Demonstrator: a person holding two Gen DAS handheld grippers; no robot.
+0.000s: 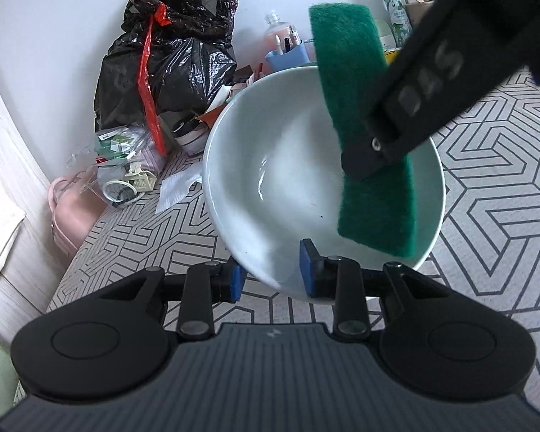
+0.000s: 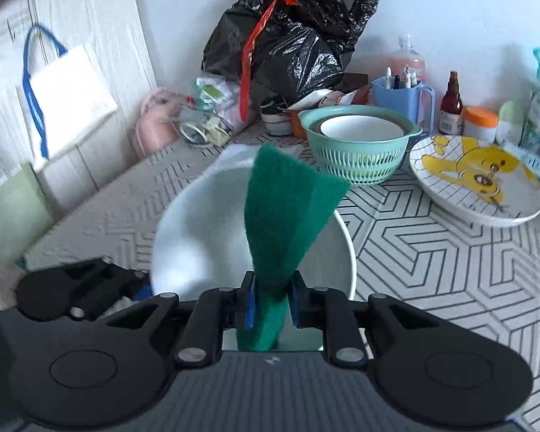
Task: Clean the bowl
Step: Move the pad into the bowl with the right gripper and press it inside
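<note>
- Only legible text: "DAS" on right gripper [image 1: 360, 165] arm in left wrist view; bottle labels at back too small/blurred to read.
- Left gripper [image 1: 273, 277]: jaws narrow, blue pads clamped either side of white bowl [image 1: 270, 165] near rim; bowl tilted, just above patterned tabletop [image 1: 504, 223].
- Right gripper jaws nearly shut, pinching green scouring pad [image 2: 288, 216] over bowl interior; contact w/ bowl can't tell.
- Pad hides part of the bowl's far rim.
- Black rubbish bag [image 2: 298, 36], teal colander [image 2: 360, 151], cartoon plate [image 2: 478, 180] behind; left side of right wrist view blurred.
</note>
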